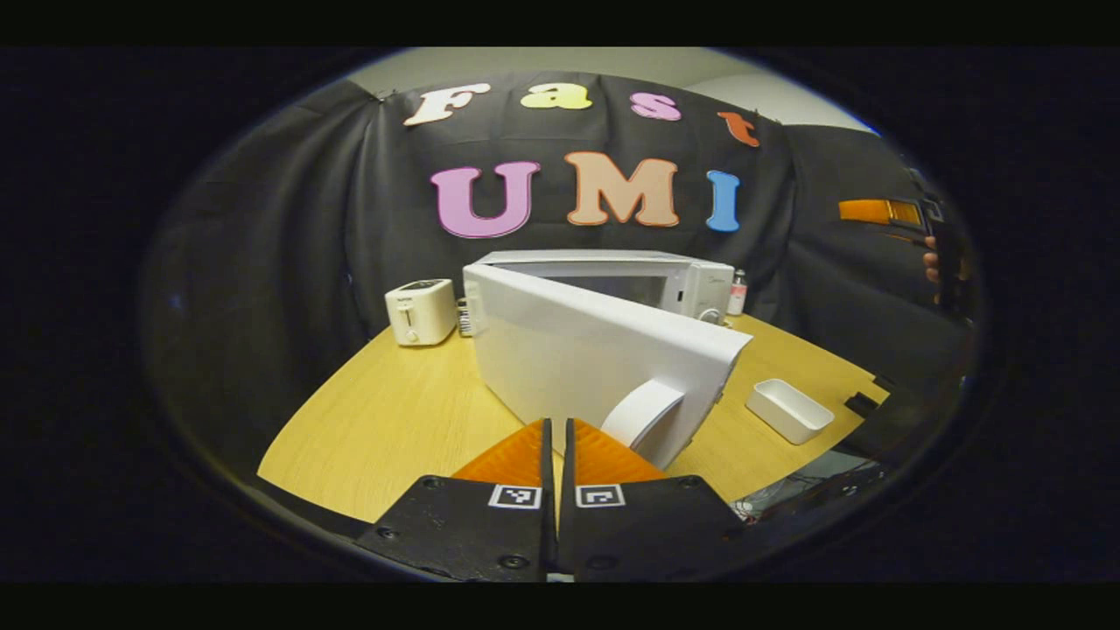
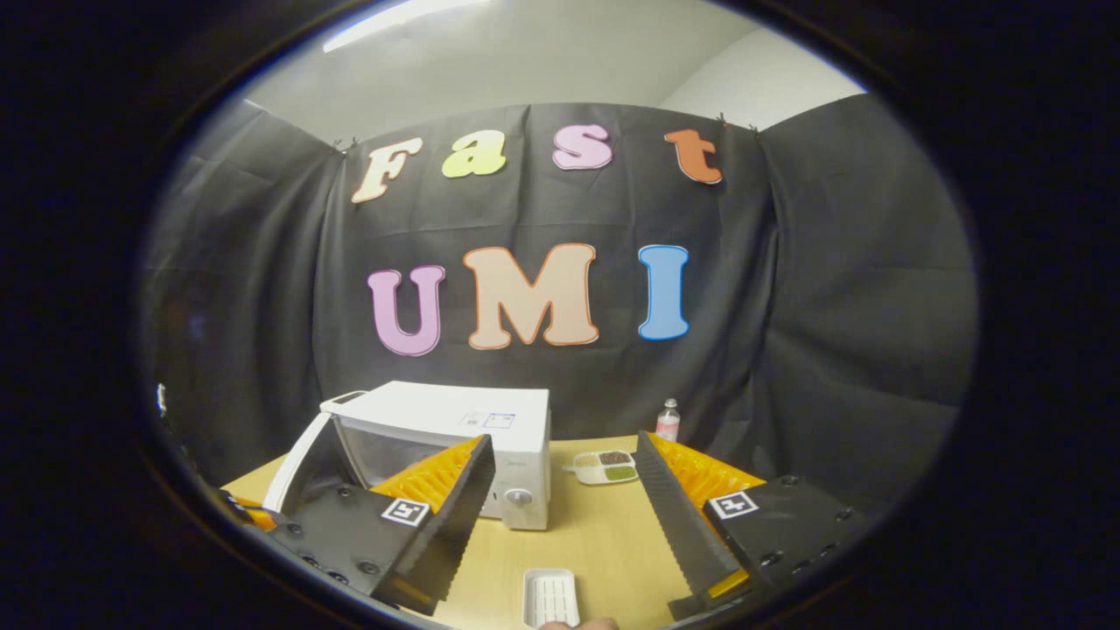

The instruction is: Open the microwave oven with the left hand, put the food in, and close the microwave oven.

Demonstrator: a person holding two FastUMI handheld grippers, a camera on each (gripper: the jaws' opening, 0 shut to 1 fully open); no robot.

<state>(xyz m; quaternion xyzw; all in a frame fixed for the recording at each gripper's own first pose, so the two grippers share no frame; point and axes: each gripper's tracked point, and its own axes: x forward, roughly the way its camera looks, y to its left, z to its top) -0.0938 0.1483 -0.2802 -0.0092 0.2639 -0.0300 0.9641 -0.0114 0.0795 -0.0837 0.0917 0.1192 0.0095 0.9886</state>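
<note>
- Left gripper view: the left gripper (image 1: 557,437) sits low at the bottom, its two fingers pressed together with nothing between them
- Just ahead of the fingertips, a little to the right, the microwave door (image 1: 595,359) stands swung out toward the camera, hinged on the left, with its curved white handle (image 1: 641,413) near the free edge
- Behind the door the microwave oven (image 1: 643,280) rests on the wooden table (image 1: 394,411), cavity exposed, a control knob showing at its right end
- A white toaster (image 1: 421,311) stands on the table to the left of the oven, well apart from the door
- A white rectangular tray (image 1: 789,409) lies on the table to the right of the door; what it holds cannot be told from here
- A small bottle (image 1: 738,292) stands behind the oven's right end
- Right gripper view: the right gripper (image 2: 564,516) hangs over the table with its fingers spread wide and nothing held
- Between the fingers, at the bottom edge, lies the white tray, ribbed inside
- The oven sits to the left with its door open leftward
- A divided dish of food (image 2: 604,466) rests on the table right of the oven, near the bottle
</note>
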